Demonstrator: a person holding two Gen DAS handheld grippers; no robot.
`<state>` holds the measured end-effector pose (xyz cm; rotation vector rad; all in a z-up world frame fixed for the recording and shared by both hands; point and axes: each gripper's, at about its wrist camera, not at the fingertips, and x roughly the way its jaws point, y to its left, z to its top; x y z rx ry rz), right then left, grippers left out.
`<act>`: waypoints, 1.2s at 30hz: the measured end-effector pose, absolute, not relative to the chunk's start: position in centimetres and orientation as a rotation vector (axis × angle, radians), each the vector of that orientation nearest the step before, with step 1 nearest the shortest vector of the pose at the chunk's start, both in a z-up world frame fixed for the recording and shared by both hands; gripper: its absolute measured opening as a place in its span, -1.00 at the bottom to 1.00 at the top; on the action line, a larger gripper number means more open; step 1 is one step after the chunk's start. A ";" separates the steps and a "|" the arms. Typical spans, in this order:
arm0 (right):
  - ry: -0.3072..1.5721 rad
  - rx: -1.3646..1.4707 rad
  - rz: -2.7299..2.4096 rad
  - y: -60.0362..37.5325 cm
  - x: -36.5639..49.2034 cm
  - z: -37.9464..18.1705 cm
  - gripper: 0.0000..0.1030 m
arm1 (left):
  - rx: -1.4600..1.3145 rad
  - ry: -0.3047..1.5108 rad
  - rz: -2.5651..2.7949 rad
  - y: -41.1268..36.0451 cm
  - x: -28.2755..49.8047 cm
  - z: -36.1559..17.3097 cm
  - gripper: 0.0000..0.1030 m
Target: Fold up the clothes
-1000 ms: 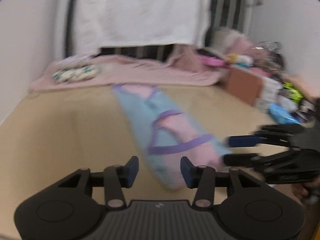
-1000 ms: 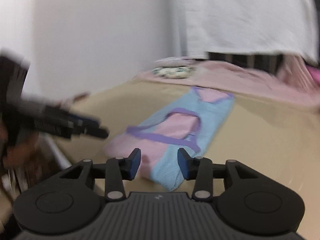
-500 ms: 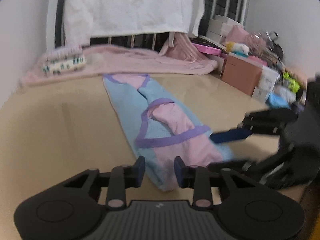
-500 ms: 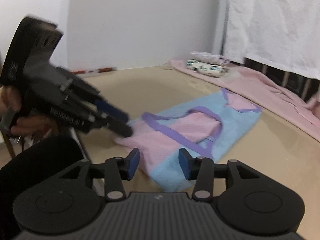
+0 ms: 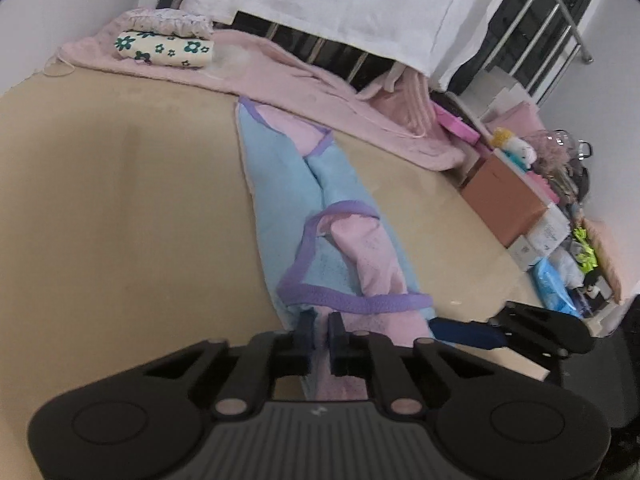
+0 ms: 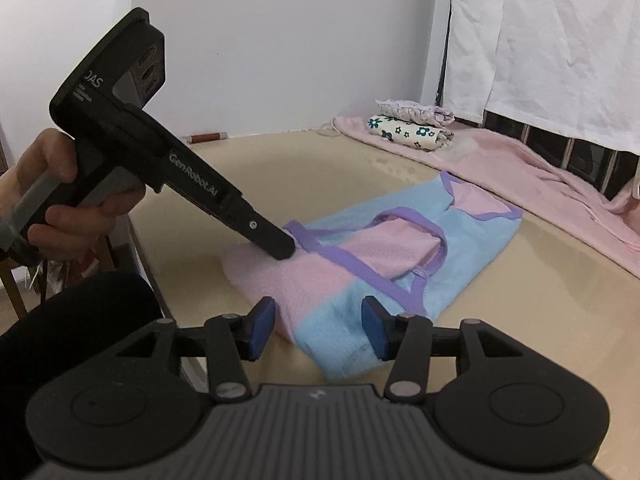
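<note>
Fleece garment (image 6: 384, 264), pale blue and pink with purple trim, lies folded lengthwise on the tan bench (image 5: 120, 208), its pink end at the near edge. My left jaws (image 5: 320, 332) have just been closing and stand narrow with the pink hem between them; whether they pinch it I cannot tell. My right jaws (image 6: 316, 328) have just been opening, wide astride the garment's near corner, not pressing. Folded floral cloth (image 6: 412, 132) sits on a pink blanket (image 6: 520, 172) along the far edge.
</note>
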<state>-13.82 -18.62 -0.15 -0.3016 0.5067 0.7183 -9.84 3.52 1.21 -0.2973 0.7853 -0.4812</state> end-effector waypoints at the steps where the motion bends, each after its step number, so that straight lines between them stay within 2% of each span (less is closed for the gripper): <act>1: 0.517 -0.306 0.723 -18.6 -13.7 -0.4 -0.06 | -0.269 0.763 -0.470 3.4 -10.1 1.4 -0.38; 2: 0.526 -0.304 0.729 -18.6 -13.5 -0.5 -0.07 | -0.237 0.739 -0.460 3.4 -10.4 1.6 -0.14; 3: 0.532 -0.290 0.737 -18.6 -13.4 -0.5 -0.21 | -0.190 0.708 -0.456 3.2 -10.9 1.9 -0.11; 5: 0.545 -0.263 0.753 -18.8 -13.0 -0.5 -0.62 | -0.099 0.639 -0.487 3.2 -12.2 2.5 -0.10; 8: 0.567 -0.232 0.777 -19.1 -12.8 -0.5 -0.74 | 0.039 0.528 -0.549 3.0 -14.7 3.2 -0.04; 11: 0.584 -0.190 0.802 -19.6 -13.1 -0.4 -0.77 | 0.215 0.375 -0.622 1.5 -18.5 3.1 0.12; 16: 0.616 -0.090 0.845 -21.0 -14.2 -0.2 -0.79 | 0.482 0.208 -0.718 -0.3 -23.0 0.7 0.17; 24: 0.701 0.072 0.924 -24.0 -15.0 0.6 -0.81 | 0.848 0.017 -0.770 -3.2 -25.4 -2.8 0.15; 29: 0.760 0.113 0.952 -24.8 -15.4 0.9 -0.81 | 0.962 -0.042 -0.836 -3.8 -26.0 -4.8 0.13; 32: 0.774 0.116 0.956 -25.0 -15.8 1.1 -0.81 | 0.964 0.038 -0.844 -3.9 -24.9 -4.9 -0.50; 36: 0.752 0.053 0.950 -24.5 -16.6 1.7 -0.73 | 0.855 0.150 -0.895 -3.2 -23.7 -3.0 -0.76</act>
